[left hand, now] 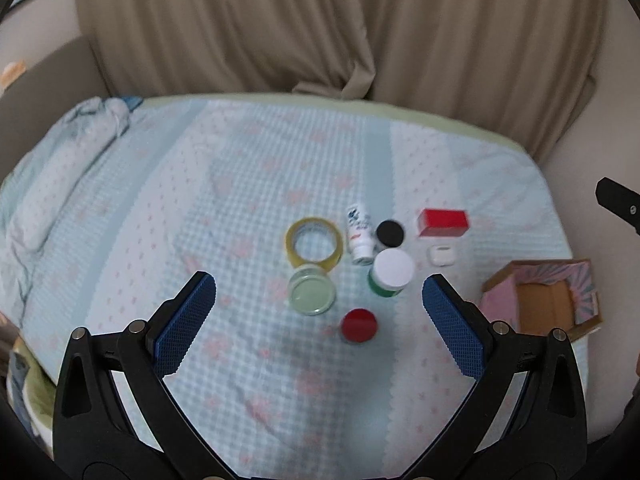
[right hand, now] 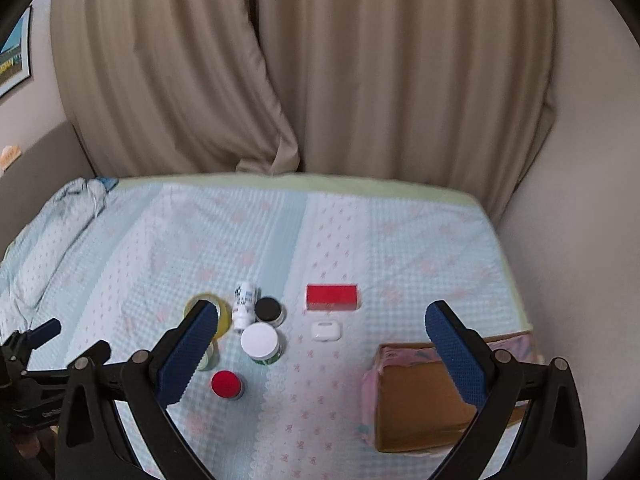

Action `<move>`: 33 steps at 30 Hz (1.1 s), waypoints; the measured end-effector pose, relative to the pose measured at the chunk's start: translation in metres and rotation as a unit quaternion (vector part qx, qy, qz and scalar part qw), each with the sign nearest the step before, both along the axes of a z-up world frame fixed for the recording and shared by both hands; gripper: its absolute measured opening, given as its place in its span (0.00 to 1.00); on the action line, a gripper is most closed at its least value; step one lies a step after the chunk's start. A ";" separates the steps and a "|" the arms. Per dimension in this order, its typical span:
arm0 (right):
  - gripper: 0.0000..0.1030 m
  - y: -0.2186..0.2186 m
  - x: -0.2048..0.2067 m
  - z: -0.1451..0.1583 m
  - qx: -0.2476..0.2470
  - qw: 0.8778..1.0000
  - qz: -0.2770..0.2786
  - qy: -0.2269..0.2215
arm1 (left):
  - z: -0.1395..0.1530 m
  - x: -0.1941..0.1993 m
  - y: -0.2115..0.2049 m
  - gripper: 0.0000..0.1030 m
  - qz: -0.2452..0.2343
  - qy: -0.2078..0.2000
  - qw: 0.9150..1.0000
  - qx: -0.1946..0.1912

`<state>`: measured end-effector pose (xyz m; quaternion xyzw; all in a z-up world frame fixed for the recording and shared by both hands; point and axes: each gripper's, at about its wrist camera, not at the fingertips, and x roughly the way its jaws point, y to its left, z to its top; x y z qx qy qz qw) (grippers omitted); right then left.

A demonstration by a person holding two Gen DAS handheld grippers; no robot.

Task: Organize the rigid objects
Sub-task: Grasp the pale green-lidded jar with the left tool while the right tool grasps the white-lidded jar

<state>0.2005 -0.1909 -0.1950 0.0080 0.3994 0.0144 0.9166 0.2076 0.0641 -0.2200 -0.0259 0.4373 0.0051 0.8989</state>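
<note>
Small objects lie grouped on the bed: a tape roll (left hand: 314,243), a clear glass jar (left hand: 311,294), a white bottle on its side (left hand: 359,235), a black-lidded jar (left hand: 390,233), a white-lidded green jar (left hand: 392,272), a red-lidded jar (left hand: 359,325), a red box (left hand: 443,222) and a white earbud case (left hand: 442,255). An open pink cardboard box (left hand: 544,300) sits to the right. My left gripper (left hand: 319,306) is open above the jars. My right gripper (right hand: 320,330) is open near the earbud case (right hand: 326,330) and the pink box (right hand: 424,396).
The bed (left hand: 240,184) has a light blue patterned cover. A bunched blanket (left hand: 60,168) lies at the left. Beige curtains (right hand: 320,80) hang behind the bed. A wall stands at the right.
</note>
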 end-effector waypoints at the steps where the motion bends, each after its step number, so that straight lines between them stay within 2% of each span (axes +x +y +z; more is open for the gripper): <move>1: 1.00 0.004 0.008 -0.013 0.004 1.000 0.003 0.010 | -0.013 0.005 0.000 0.99 0.004 0.002 1.000 0.001; 8: 1.00 0.029 0.052 -0.098 0.028 0.997 0.017 0.072 | -0.108 0.036 -0.004 0.99 0.023 0.026 0.999 0.005; 14: 1.00 0.052 0.084 -0.166 0.032 0.992 0.029 0.118 | -0.168 0.056 -0.010 0.99 0.020 0.041 0.999 0.018; 18: 1.00 0.064 0.103 -0.211 0.031 0.986 0.031 0.164 | -0.207 0.068 -0.009 0.99 0.030 0.067 0.997 0.022; 23: 1.00 0.076 0.119 -0.253 0.020 0.977 0.043 0.208 | -0.231 0.078 -0.013 0.99 0.038 0.070 0.996 0.039; 28: 1.00 0.085 0.132 -0.287 0.017 0.971 0.058 0.232 | -0.250 0.085 -0.015 0.99 0.039 0.063 0.996 0.053; 33: 0.99 0.089 0.139 -0.306 0.015 0.966 0.058 0.250 | -0.257 0.090 -0.018 0.90 0.038 0.054 0.996 0.063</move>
